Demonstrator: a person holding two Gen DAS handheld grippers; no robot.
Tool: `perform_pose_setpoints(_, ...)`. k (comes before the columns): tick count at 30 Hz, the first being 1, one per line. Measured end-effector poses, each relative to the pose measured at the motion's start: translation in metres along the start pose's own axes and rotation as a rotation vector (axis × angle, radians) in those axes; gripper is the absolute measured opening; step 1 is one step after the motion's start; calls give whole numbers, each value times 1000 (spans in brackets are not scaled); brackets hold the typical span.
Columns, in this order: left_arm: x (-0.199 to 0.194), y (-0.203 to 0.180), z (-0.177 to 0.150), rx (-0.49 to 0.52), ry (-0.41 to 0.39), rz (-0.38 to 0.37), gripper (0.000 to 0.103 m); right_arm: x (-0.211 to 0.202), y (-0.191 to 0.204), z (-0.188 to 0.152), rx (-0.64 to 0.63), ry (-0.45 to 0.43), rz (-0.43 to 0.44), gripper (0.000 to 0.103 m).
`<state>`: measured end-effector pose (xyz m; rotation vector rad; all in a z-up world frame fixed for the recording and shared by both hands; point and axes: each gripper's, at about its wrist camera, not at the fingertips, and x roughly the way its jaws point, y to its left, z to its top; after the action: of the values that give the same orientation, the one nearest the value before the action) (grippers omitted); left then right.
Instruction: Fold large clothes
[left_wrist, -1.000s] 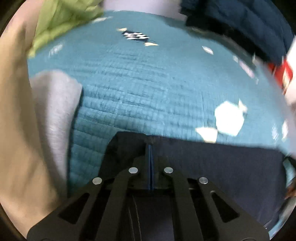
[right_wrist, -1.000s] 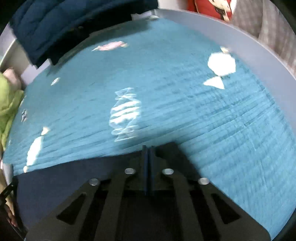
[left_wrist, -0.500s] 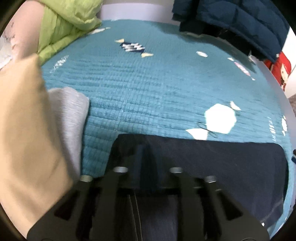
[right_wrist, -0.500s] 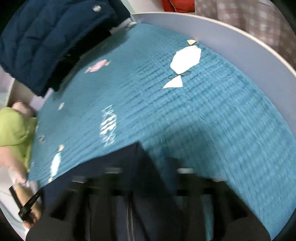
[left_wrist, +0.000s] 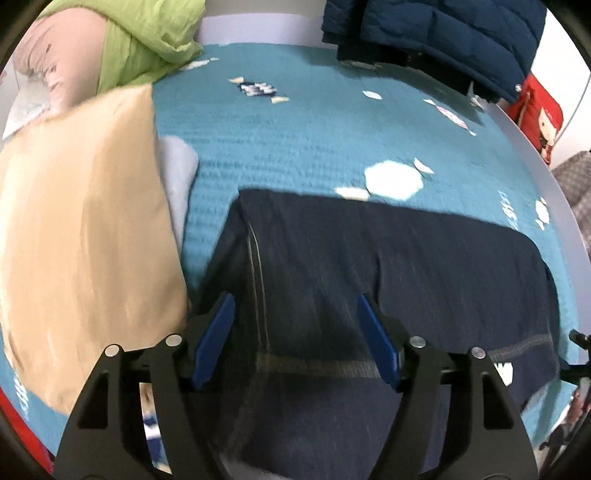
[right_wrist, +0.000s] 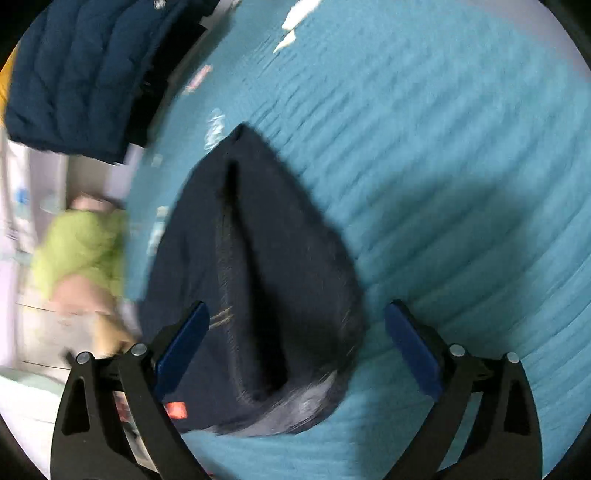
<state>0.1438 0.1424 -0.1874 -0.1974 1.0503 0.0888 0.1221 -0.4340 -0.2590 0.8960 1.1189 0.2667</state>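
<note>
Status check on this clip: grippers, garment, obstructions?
Left gripper and right gripper opening, nothing pinched. Navy garment folded flat on teal bedspread. Tan pillow just left of it.

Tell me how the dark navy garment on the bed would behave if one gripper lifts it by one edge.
The dark navy garment probably droops and unfolds: it lies limp, creased. Its seamed hem suggests thicker cloth, so likely some weight. Unlikely to slip.

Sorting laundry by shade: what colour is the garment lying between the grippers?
Dark navy garment, with a pale stitched band near one edge; clearest in the left wrist view.
</note>
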Motion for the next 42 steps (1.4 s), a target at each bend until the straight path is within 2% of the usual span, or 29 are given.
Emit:
perform_pose_setpoints(1,-1,0,-5,2,3,-2,70,1,-1,-2,2,17,51,94)
perform_pose_setpoints(2,-1,0,-10,8,4,9,70,6,-5,-6,40,57,150,94)
perform_pose_setpoints(5,0,2,-23,10,15,32,70,10,1,-10,27,76,194,94)
perform_pose_setpoints(7,2,5,-28,-17,25,11,70,19,3,-6,60,88,299,94)
perform_pose_setpoints(8,2,6,-30,-28,27,6,70,28,0,-5,123,96,402,93)
perform_pose_setpoints(9,1,6,-32,-38,27,6,70,34,-1,-2,158,91,425,93)
perform_pose_setpoints(12,-3,7,-35,-57,19,3,70,48,14,6,152,53,325,88)
perform_pose_setpoints(13,-6,7,-35,-62,16,-4,70,51,24,7,126,51,276,80)
perform_pose_setpoints(14,-8,7,-34,-64,12,-10,70,56,37,9,70,66,172,55)
perform_pose_setpoints(16,-14,3,-30,-58,-1,-33,70,58,52,7,-13,67,3,27)
perform_pose_setpoints(17,-17,-1,-26,-48,-7,-46,70,56,60,5,-42,56,-15,25)
perform_pose_setpoints(20,-21,-18,-14,-22,-27,-103,69,50,66,1,-52,55,73,25)
perform_pose_setpoints(21,-20,-27,-7,-16,-23,-143,69,52,63,1,-46,54,69,25)
perform_pose_setpoints(23,-15,-44,4,-7,-13,-188,67,63,55,0,-27,99,-30,24)
perform_pose_setpoints(24,-12,-55,12,5,-6,-203,65,66,55,-3,-31,103,-41,24)
perform_pose_setpoints(27,2,-85,33,48,38,-201,47,65,57,-5,-26,87,-55,22)
perform_pose_setpoints(29,13,-101,45,50,76,-217,21,64,59,-6,-17,79,-75,20)
perform_pose_setpoints(31,28,-119,63,48,135,-240,4,71,69,-7,-57,69,-133,20)
perform_pose_setpoints(35,61,-146,98,50,210,-261,0,75,76,-10,-73,69,-191,20)
perform_pose_setpoints(37,84,-160,116,63,257,-254,0,77,69,-7,-25,79,-160,21)
perform_pose_setpoints(39,107,-171,126,99,280,-210,1,78,61,-5,7,85,-117,21)
perform_pose_setpoints(40,128,-178,128,137,331,-167,1,79,57,-4,20,88,-97,21)
perform_pose_setpoints(42,168,-178,120,108,461,-150,0,78,46,-2,73,94,-35,21)
